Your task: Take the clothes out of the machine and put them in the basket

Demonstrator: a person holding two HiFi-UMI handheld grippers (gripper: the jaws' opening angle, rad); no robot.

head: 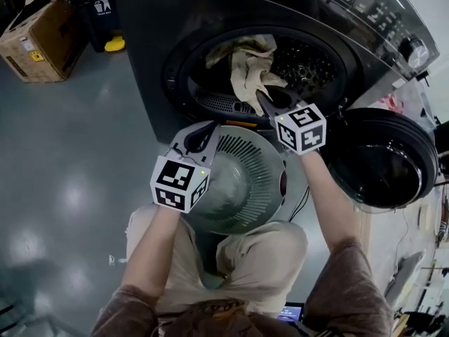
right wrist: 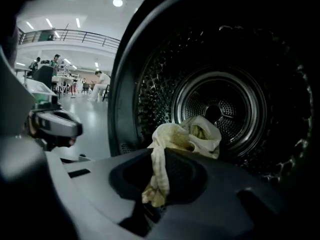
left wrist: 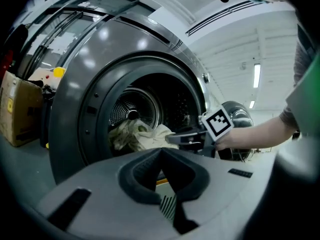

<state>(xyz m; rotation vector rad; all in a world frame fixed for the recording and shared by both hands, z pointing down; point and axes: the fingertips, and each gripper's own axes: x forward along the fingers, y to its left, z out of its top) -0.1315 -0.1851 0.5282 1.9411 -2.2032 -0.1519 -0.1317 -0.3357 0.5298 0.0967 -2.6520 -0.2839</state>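
**Item: cream cloth** point(right wrist: 167, 136). Pale yellow and crumpled. It lies in the mouth of the drum point(right wrist: 225, 96), with one twisted end drawn out over the lower lip of the opening. More bunched fabric of the same colour sits behind it in the drum.

**Holder: right gripper** point(head: 265, 100). Its jaws are pinched on the twisted end of the cloth, which hangs down between the pads. It is angled slightly downward at the opening. Its marker cube point(head: 302, 127) is just outside the port.

**Left gripper** point(left wrist: 160, 153). Its jaw tips are pressed together and it is held level in front of the machine, over the near rim of the basket. Basket slats show through the gap behind the tips. Whether the tips nip that rim cannot be told from these views.

**Basket** point(head: 242, 181). Round, grey-green, with slatted walls. It sits directly below the drum opening, between the person's knees.

**Machine** point(head: 151, 20). Dark front-loader with a perforated steel drum. Its round door point(head: 382, 160) is swung fully open to the right of the basket.

**Surroundings.** Glossy grey floor point(head: 63, 153). A cardboard box point(head: 38, 37) stands well to the left of the machine, with a yellow object point(head: 114, 43) beside it.
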